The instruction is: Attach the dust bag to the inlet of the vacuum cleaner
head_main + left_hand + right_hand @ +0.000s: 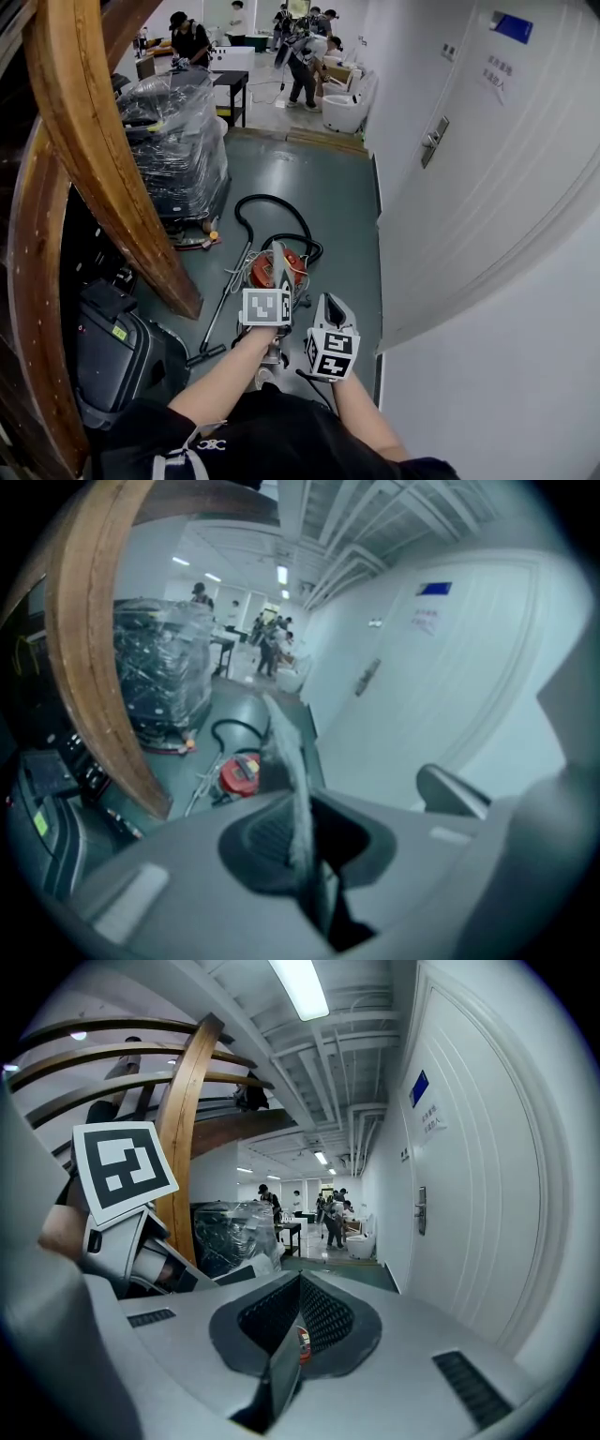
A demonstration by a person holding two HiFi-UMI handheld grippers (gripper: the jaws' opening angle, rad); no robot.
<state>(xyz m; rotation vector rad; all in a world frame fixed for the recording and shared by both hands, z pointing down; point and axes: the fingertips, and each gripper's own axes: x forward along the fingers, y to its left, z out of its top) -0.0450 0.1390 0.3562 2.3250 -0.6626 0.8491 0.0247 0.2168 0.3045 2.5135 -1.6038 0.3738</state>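
Beyond the left tongs [305, 847], pinching the bag [285, 752], sits the vacuum [239, 774], bag unattached; right tongs [296, 1337] are closed empty.

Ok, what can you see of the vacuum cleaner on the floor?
The vacuum cleaner is a round canister, red on top, sitting on the grey-green floor ahead. A black hose loops behind it; a metal wand lies to its left. In the head view the dust bag, held in the left gripper, covers its middle. No gripper touches it.
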